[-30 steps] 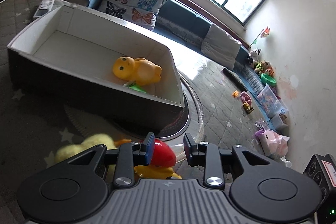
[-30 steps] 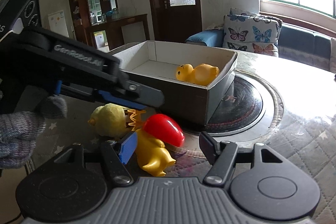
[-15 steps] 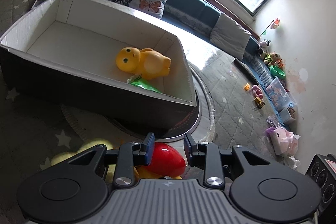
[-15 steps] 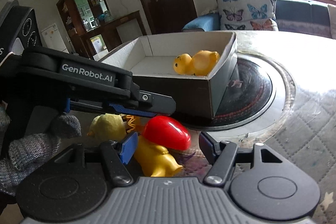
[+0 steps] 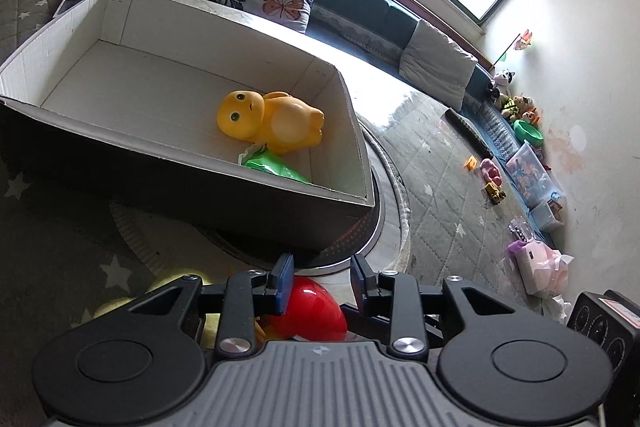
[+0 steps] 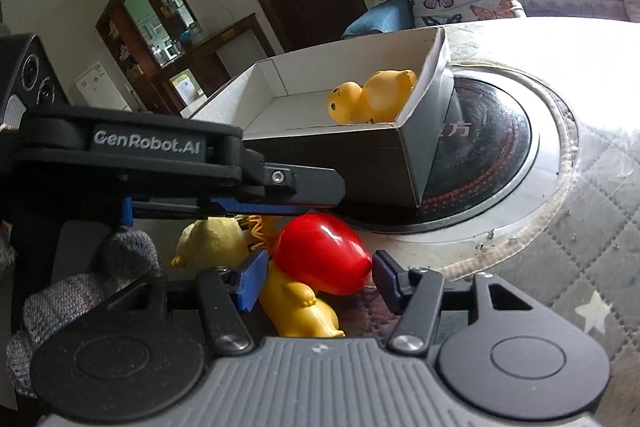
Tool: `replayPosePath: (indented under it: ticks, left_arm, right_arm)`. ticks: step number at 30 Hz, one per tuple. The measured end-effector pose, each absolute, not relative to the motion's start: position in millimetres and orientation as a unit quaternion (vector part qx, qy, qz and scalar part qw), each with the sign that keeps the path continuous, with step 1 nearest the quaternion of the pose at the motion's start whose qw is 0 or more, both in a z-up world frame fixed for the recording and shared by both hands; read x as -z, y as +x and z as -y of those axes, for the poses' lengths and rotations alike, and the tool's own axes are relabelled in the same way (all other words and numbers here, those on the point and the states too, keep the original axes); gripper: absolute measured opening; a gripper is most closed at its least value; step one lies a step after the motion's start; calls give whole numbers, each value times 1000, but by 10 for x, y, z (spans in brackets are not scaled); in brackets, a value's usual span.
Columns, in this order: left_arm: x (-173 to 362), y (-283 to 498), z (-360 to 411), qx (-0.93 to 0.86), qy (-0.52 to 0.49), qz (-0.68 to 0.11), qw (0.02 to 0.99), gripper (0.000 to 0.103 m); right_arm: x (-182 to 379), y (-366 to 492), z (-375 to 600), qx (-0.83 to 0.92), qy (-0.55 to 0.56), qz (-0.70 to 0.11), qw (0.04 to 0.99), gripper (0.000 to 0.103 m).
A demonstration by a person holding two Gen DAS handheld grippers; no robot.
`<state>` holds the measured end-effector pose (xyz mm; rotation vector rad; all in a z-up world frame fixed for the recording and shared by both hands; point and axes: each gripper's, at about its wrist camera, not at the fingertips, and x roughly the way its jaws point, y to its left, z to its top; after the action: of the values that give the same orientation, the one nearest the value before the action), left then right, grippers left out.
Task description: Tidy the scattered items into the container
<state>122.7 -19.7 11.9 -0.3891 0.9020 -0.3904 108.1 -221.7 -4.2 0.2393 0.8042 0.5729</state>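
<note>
The right tool [image 6: 316, 277] is closing with the red toy [image 6: 324, 254] between its fingers, pads not yet pressing. The left tool [image 5: 322, 277], opening, hovers over the same toy. Both sit just before the box [image 5: 180, 183], mid-surface.

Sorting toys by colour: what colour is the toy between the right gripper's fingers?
Glossy red toy; the right wrist view shows it best.

Both tools tilt downward, the left tool [image 5: 322, 277] opening its jaws, the right tool [image 6: 318, 277] closing.
</note>
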Motion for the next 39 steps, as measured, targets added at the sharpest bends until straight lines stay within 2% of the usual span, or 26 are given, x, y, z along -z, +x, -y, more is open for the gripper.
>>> replayPosePath:
  ticks: [23,39]
  left_arm:
    - [-34,1305,349,189,-183,-459,849,35]
    - [18,1354,397,177,-217,-483,830,37]
  right_arm:
    - [87,1010,2373,-244,125,-371,887,56]
    - [179,913,2599,-245,193,-353,882,55]
